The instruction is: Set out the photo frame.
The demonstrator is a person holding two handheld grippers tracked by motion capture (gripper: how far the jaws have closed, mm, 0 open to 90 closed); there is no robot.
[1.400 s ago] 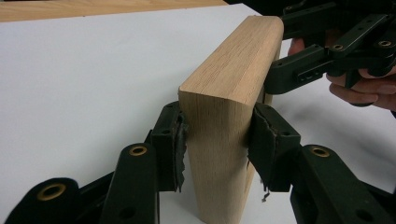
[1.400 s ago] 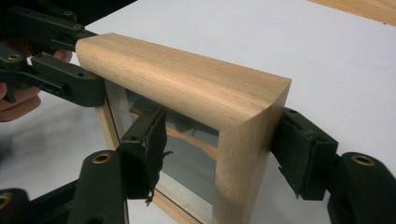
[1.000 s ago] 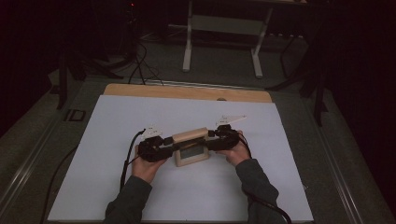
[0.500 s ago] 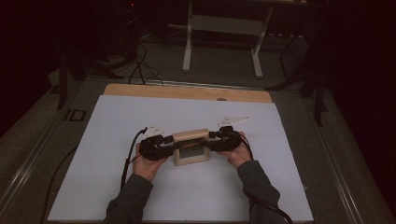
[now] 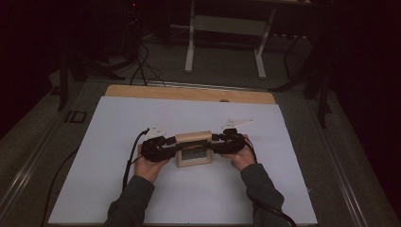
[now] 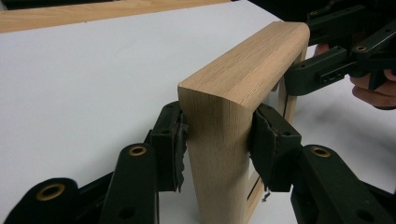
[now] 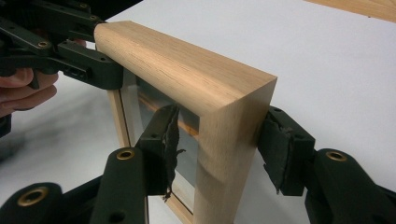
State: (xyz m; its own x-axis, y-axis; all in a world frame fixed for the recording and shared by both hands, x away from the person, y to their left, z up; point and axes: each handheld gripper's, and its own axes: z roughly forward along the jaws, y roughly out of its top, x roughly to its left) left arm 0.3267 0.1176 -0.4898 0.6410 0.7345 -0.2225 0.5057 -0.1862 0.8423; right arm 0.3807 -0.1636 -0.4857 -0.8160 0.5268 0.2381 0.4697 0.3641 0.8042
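Near counter centre, slightly toward 6 o'clock, a wooden frame (image 5: 193, 149) stands upright on the white sheet (image 5: 118, 189) covering the counter (image 5: 189, 93).

Left claw (image 5: 171, 143) comes in from 9 o'clock and is clamped on the frame's left upright. In the left gripper view, left claw (image 6: 218, 144) has both pads pressed flat against opposite faces of that post, narrow gap, just the thickness of the wood. One pad (image 6: 175, 140) looks frayed and torn at the edge.

Right claw (image 5: 216, 140) comes in from 3 o'clock, clamped on the right upright the same way. In the right gripper view, right claw (image 7: 219, 144) has one pad inside the frame opening and the other on the outer face. Pad (image 7: 168, 135) has ragged, peeling rubber.

Frame (image 6: 243, 84): light wood, visible straight grain, rounded top edge, mitred corner joint at the top. A glass or glossy panel (image 7: 140, 112) sits in the opening with a thin inner strip.

Claw links are matte black with brass-coloured pivot bushings. A hand (image 5: 150, 165) grips each tool, grey sleeves (image 5: 255, 184) entering from 6 o'clock. Bare wooden counter edge shows at 12 o'clock past the sheet.
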